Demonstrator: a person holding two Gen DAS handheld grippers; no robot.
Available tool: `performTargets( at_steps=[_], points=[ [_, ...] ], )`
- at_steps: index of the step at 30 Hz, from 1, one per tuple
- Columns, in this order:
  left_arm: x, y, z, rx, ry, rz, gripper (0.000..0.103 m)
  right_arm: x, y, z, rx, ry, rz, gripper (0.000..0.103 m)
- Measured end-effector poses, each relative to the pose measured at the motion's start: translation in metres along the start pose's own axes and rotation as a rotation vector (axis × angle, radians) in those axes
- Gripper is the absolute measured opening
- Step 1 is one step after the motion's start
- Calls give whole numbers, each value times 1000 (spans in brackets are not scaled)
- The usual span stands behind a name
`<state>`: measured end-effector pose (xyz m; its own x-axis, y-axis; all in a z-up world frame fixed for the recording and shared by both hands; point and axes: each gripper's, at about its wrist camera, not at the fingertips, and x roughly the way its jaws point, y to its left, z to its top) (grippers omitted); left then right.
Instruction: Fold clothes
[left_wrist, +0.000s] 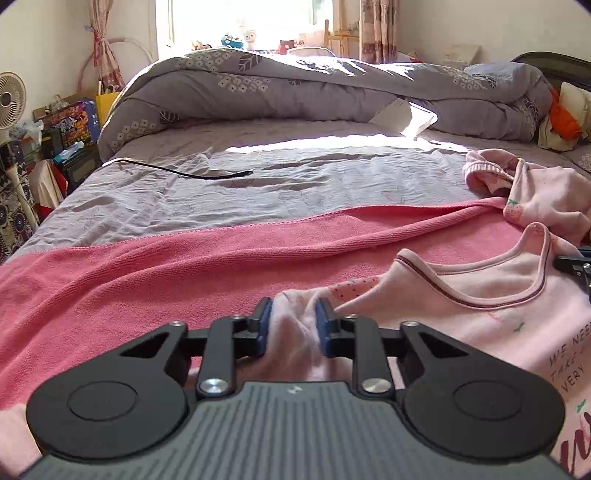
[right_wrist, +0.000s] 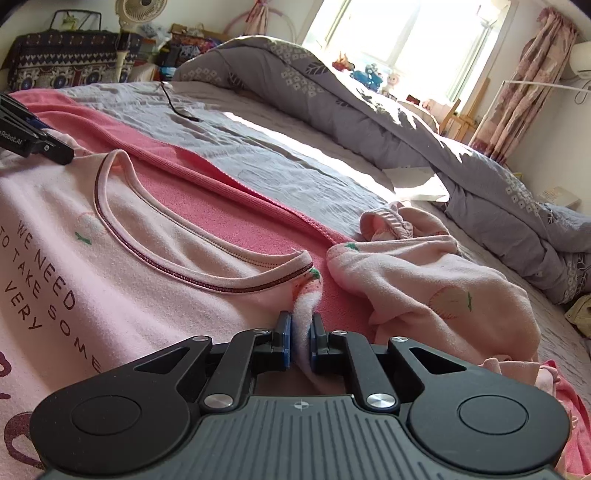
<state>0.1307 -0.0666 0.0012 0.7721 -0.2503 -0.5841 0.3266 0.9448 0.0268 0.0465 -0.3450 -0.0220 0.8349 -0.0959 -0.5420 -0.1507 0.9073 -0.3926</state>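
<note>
A light pink shirt (left_wrist: 480, 332) (right_wrist: 110, 277) with dark printed words and a dark-trimmed neckline lies face up on a coral pink towel (left_wrist: 184, 266) (right_wrist: 221, 206) spread over the bed. My left gripper (left_wrist: 294, 319) is shut on a bunched fold of the shirt at its left shoulder, and the cloth fills the gap between the blue pads. My right gripper (right_wrist: 302, 325) is shut on the shirt's other shoulder, pinching a thin ridge of cloth beside the neckline. Each gripper's tip shows at the edge of the other's view.
A second pink strawberry-print garment (left_wrist: 546, 195) (right_wrist: 443, 280) lies crumpled right of the shirt. A black cable (left_wrist: 207, 175) lies on the grey sheet beyond the towel. A rolled grey duvet (left_wrist: 295, 88) lines the far side. A fan (left_wrist: 11, 99) and boxes stand left of the bed.
</note>
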Motion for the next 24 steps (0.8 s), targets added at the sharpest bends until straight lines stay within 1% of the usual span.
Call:
performTargets(
  at_steps=[1,2,4,7,8,9,11,12,13,14,15,16,17,18,19,20,21,22,24],
  points=[
    [-4,3,1,-13,-16,9,16,-4,3,1,-20,-25,-30,11],
    [-7,5,1,-24,-32,19,10,-7,4,2,-37,-48,-56,11],
    [-13,6,4,-31,-59,31,10,-13,5,5,-60,-87,-98,11],
    [-23,1,16,-13,-111,79,10,-15,1,14,-71,-119,-138,10],
    [-25,-2,24,-6,-131,100,10,-14,0,18,-78,-130,-155,10],
    [-25,-5,32,9,-148,131,6,-13,-2,22,-85,-141,-172,9],
    [-17,-14,43,77,-168,236,4,-4,-11,33,-62,-156,-206,8],
    [-4,-18,44,114,-151,301,4,2,-17,39,-46,-162,-219,8],
    [10,-19,43,144,-125,348,4,10,-22,40,-22,-151,-219,8],
    [29,-17,34,155,-61,338,4,19,-28,42,2,-140,-217,8],
    [50,-13,23,162,29,304,3,31,-31,38,21,-112,-211,8],
    [57,-12,19,173,67,294,3,41,-31,35,26,-84,-205,8],
    [50,-13,23,175,36,283,4,54,-26,28,0,-31,-198,8],
    [47,-13,23,173,15,256,6,67,-20,21,-29,24,-190,8],
    [52,-12,20,177,41,244,8,72,-13,22,-68,42,-204,8],
    [55,-13,18,184,58,238,7,72,-7,22,-104,29,-204,8],
    [54,-15,19,196,50,246,8,71,0,21,-140,15,-202,8],
    [54,-17,18,205,47,251,8,72,6,20,-168,20,-209,8],
    [55,-18,18,209,52,252,8,73,8,19,-176,20,-213,8]
  ],
)
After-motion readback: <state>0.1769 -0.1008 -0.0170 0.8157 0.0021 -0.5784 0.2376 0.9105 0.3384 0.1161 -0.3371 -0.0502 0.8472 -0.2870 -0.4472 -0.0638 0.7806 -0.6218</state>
